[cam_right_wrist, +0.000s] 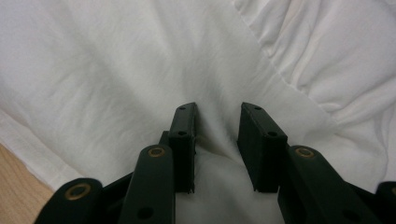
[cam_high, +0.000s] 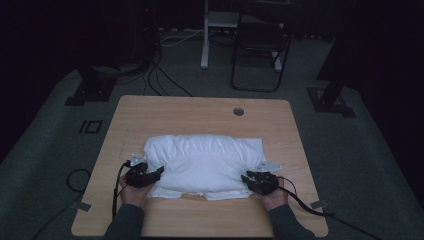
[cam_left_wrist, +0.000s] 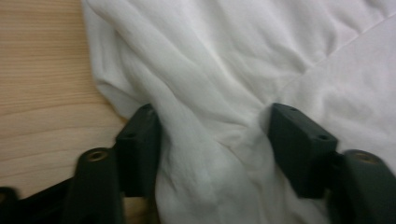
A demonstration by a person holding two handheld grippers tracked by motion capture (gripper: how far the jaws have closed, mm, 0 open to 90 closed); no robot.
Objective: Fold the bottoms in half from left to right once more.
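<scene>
- A white garment point(cam_high: 202, 162) lies bunched and folded on the wooden table point(cam_high: 150, 112), and I take it as my landmark; it sits in the nearer half of the tabletop, with bare wood showing all round it.
- My left gripper point(cam_high: 156, 173) is at the garment's left edge, low on that side, with my hand point(cam_high: 131, 192) behind it on the near side.
- In the left gripper view that gripper point(cam_left_wrist: 212, 126) has a thick roll of the white cloth point(cam_left_wrist: 205, 70) running up between its two black jaws. The jaws stand fairly wide, one each side of the roll, and they touch the fabric. I cannot tell whether they are pressing it or merely flanking it.
- To the left of the garment in that same view the pale table point(cam_left_wrist: 42, 70) shows, and the cloth's edge curls over it just beside the left jaw.
- My right gripper point(cam_high: 248, 179) is at the garment's right edge, about level with the left one, so the garment lies between the two.
- In the right gripper view the right gripper point(cam_right_wrist: 217, 123) has its jaws closer together, pinching up a small ridge of the cloth point(cam_right_wrist: 116, 70) between them. The fabric puckers into the gap.
- Beyond the garment's far right corner there is a round cable hole point(cam_high: 238, 111) in the table, well apart from the cloth.
</scene>
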